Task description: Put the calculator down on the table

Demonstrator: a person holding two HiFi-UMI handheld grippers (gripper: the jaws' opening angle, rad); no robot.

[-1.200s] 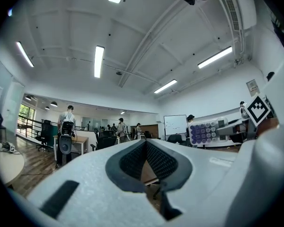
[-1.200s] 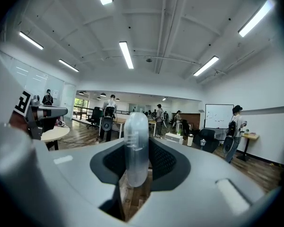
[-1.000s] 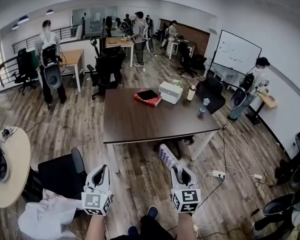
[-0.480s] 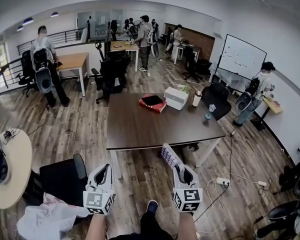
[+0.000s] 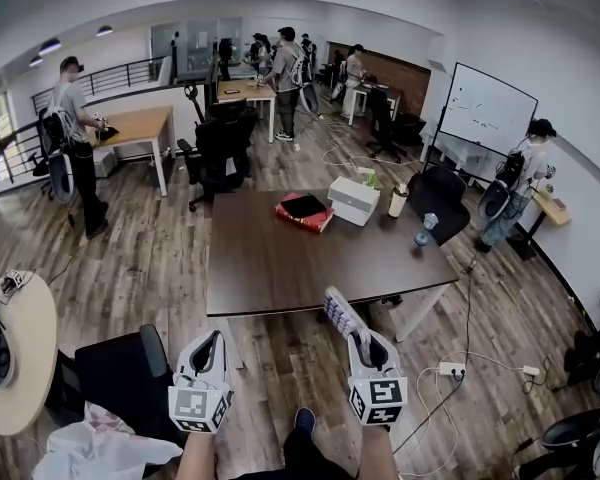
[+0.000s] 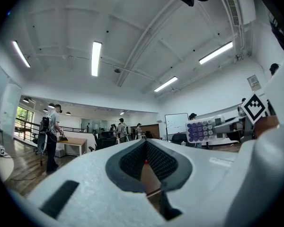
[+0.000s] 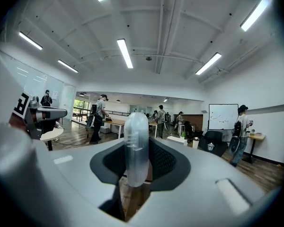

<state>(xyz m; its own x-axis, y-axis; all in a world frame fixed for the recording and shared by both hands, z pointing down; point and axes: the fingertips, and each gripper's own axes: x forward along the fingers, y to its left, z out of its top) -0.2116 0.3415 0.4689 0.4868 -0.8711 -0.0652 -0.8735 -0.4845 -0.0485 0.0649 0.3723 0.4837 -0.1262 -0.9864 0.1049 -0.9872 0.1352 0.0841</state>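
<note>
Plank floor [image 5: 160, 268] fills an open office, with people standing at desks far back. At the far left edge of the head view a pale round side table [image 5: 35, 363] curves in, and just beside it stands a black office chair [image 5: 120, 358]. Right of the chair comes the left tool [image 5: 206, 346], held level and low in front of the person. Its own view shows the jaws drawn together with nothing between them. A little further right, the right tool [image 5: 359, 340] is clenched on the calculator [image 5: 339, 311], gripping its near end. That tool's own view shows the calculator edge-on and upright between the pads. The long axis runs forward out of the jaws, slanting up and slightly left in the head view, with the key face turned toward the left tool.

The dark counter [image 5: 280, 258] lies straight ahead of both tools. In the head view the calculator's far end reaches about to the counter's near edge; whether it is already over the top I cannot tell. The counter's near half is bare, while a red book [image 5: 302, 211] and a white box [image 5: 352, 199] sit toward the far right. The right hand is the one to finish. I judge it must go forward over the edge, then roll the calculator's flat back down onto the top before the jaws let go.
</note>
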